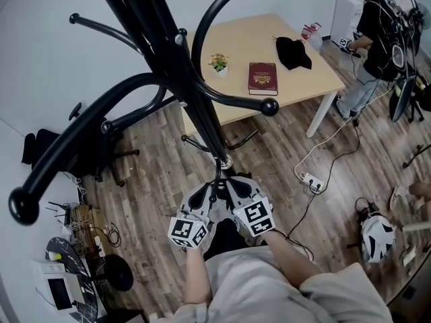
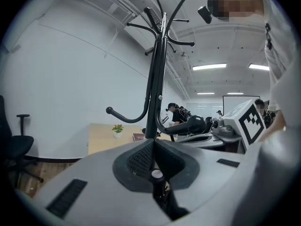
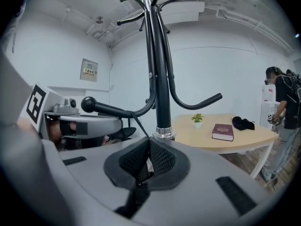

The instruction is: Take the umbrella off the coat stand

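Beside the black metal coat stand (image 1: pixel 180 66), the left gripper (image 2: pixel 153 160) is pinching the probably light black umbrella's (image 2: pixel 159 188) stiff shaft, and the right gripper (image 3: pixel 148 163) is pinching its limp strap (image 3: pixel 134 122).

Head view looks steeply down the coat stand (image 1: pixel 178 73); both gripper views face it from close.

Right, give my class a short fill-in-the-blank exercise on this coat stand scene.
1. The book on the table is ____ in colour.
2. Beside it stands a small potted ____.
3. The right hand-held gripper is shut on a thin strap running up to the ____ (colour) coat stand.
Missing words: red; plant; black.
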